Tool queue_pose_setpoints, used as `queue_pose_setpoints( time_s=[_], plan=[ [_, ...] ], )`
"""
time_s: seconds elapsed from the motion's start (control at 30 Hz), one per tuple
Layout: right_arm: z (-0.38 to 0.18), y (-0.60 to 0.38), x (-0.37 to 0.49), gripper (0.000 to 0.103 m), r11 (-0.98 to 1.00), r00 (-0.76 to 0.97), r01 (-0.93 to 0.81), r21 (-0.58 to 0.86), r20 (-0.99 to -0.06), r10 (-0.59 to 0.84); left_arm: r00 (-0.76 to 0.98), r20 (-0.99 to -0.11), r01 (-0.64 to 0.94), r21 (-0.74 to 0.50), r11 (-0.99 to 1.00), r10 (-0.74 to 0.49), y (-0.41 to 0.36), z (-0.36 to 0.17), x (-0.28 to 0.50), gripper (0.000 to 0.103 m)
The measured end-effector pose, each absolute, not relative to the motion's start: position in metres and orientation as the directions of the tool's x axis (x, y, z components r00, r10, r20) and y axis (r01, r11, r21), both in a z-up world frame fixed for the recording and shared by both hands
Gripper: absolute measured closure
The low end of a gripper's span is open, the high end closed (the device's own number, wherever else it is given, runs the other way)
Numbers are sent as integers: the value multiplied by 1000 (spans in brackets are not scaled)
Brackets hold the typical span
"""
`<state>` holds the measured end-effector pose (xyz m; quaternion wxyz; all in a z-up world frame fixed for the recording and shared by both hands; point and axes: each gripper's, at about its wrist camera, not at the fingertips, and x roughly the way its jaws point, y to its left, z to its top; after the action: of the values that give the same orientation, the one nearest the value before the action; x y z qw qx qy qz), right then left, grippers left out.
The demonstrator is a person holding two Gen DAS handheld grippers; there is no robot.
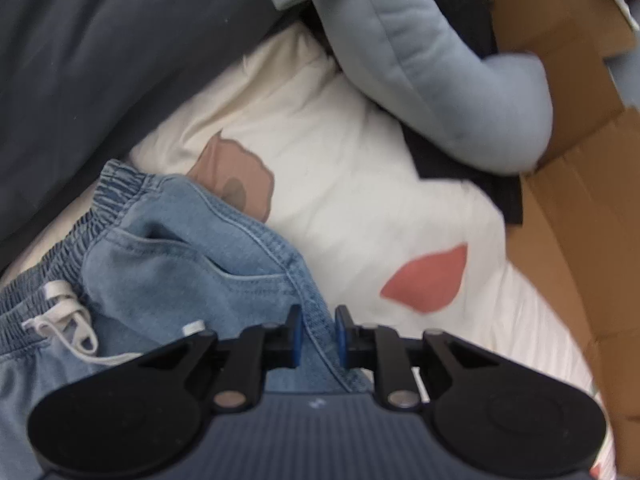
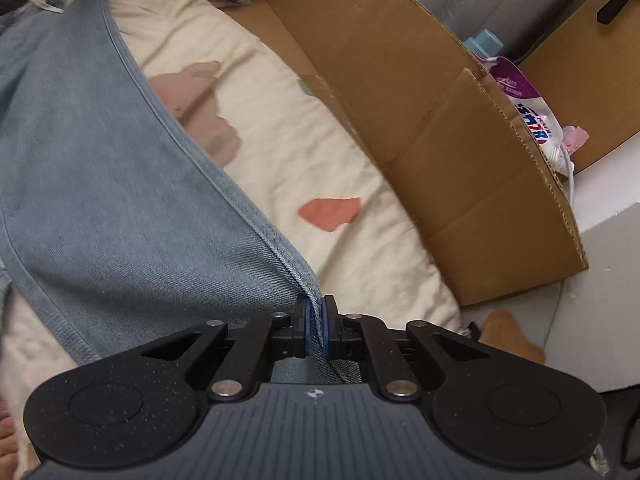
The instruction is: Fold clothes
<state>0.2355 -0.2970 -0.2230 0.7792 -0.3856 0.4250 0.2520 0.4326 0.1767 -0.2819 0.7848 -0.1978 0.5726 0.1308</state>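
In the left wrist view, the left tongs point down at a pair of light-blue denim jeans and pinch the elastic waistband edge, which runs up between the two blue pads; the pads sit close on either side of the seam and appear to press on it. The gathered waistband curls off to the left, with a white drawstring lying on the denim beside it. The jeans rest on a cream quilt printed with brown and pink shapes. Above the quilt lies a dark grey fabric, and at top right a pale blue padded garment drapes over the quilt's far edge, next to a brown cardboard box along the right side. In the right wrist view, the right tongs are pressed together on the jeans, gripping a stitched side seam that runs from the pads up and leftward across the picture; the denim looks stretched away from the tongs toward the upper left, where the drawstring shows. The cream quilt lies beneath and to the right of the jeans. The cardboard box stands along the quilt's right edge, with a white and purple pouch behind its wall.
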Motion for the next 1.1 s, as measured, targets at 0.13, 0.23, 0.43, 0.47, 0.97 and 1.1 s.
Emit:
queue_pose_setpoints(
  time_s=[0.13, 0.23, 0.43, 0.47, 0.97, 1.1],
  plan=[
    [-240, -297, 271, 100, 569, 515, -710, -415, -857, 17, 338, -940, -454, -198, 869, -38, 194, -294, 454, 86],
    [-256, -293, 295, 100, 551, 504, -718, -424, -864, -9, 344, -938, -471, -211, 857, -43, 192, -306, 457, 86],
    [-287, -285, 334, 101, 543, 485, -712, -445, -871, -77, 344, -937, -491, -234, 839, -60, 195, -318, 464, 86],
    [-294, -284, 339, 101, 550, 482, -705, -448, -871, -93, 341, -938, -495, -239, 835, -66, 196, -320, 464, 86],
    [-345, -293, 347, 102, 566, 477, -662, -492, -859, -189, 293, -955, -496, -201, 845, -56, 191, -330, 479, 85],
    [-338, -304, 353, 103, 570, 481, -648, -506, -851, -209, 311, -949, -494, -205, 845, -49, 189, -323, 478, 85]
  ],
)
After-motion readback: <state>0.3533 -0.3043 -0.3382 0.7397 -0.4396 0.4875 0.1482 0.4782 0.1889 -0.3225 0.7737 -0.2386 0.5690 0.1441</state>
